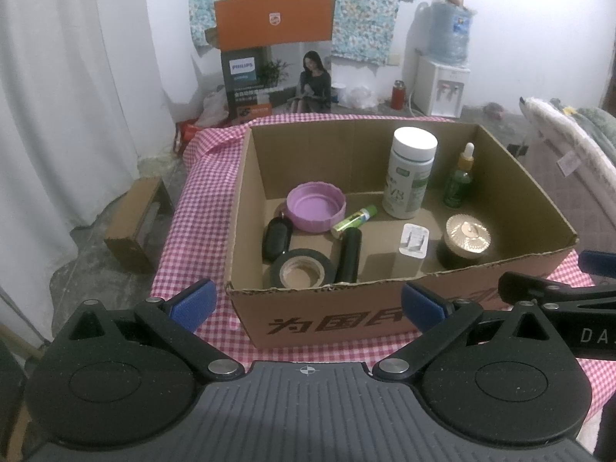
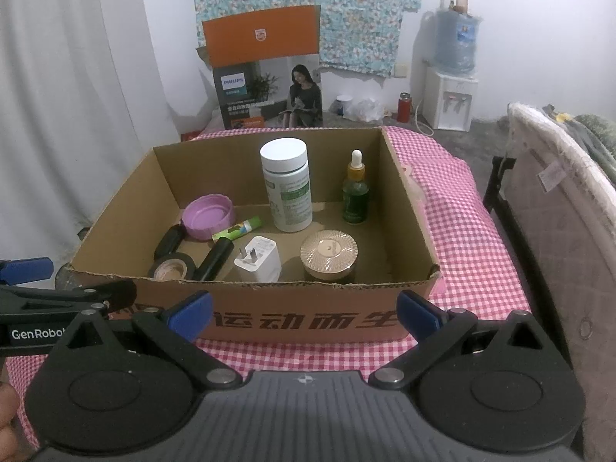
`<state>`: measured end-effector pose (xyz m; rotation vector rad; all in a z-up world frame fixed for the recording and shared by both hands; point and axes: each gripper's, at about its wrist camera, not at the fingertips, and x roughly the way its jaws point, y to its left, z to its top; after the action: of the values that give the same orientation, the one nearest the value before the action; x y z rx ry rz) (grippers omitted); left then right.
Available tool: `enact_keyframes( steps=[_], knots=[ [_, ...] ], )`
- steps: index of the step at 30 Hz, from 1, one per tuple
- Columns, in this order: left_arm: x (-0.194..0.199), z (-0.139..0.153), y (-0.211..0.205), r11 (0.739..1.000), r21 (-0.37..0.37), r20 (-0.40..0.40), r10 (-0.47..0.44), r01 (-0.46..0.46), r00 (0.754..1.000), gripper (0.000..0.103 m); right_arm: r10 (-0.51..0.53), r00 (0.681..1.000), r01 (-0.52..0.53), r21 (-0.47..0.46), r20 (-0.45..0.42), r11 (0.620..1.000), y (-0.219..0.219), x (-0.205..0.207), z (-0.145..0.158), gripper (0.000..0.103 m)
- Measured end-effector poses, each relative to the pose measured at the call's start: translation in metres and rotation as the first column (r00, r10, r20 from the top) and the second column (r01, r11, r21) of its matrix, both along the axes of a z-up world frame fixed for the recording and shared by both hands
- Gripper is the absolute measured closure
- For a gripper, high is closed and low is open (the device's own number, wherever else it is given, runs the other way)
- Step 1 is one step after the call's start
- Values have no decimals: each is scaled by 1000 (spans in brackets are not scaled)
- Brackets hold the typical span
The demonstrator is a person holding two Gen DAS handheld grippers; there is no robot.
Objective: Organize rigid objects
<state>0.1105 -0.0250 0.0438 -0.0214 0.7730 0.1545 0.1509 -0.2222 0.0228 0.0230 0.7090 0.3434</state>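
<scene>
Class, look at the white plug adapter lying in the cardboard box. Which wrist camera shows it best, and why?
The right wrist view. There the white plug adapter sits near the lens, showing its prongs and body clearly. The left wrist view shows it smaller, end-on, beside the gold-lidded jar, so its shape is harder to read.

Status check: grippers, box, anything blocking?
Left hand-held gripper open, empty. Right hand-held gripper open, empty. Cardboard box holds all items. Nothing blocking.
</scene>
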Motion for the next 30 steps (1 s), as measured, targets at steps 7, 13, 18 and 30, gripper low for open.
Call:
enact_keyframes(
  steps=[7,13,18,30],
  knots=[
    [0,0,1,1000,1,-2,0,0,1000,0,-1,1000,1,0,-1,1000,0,0,0,0],
    [0,0,1,1000,5,-5,0,0,1000,0,-2,1000,2,0,-4,1000,0,0,-1,0],
    [-1,0,2,1000,6,-5,0,0,1000,0,-2,1000,2,0,-5,1000,0,0,-1,0],
    [-1,1,2,1000,6,-6,0,0,1000,0,-2,1000,2,1,-7,1000,1,0,-2,0]
  ],
)
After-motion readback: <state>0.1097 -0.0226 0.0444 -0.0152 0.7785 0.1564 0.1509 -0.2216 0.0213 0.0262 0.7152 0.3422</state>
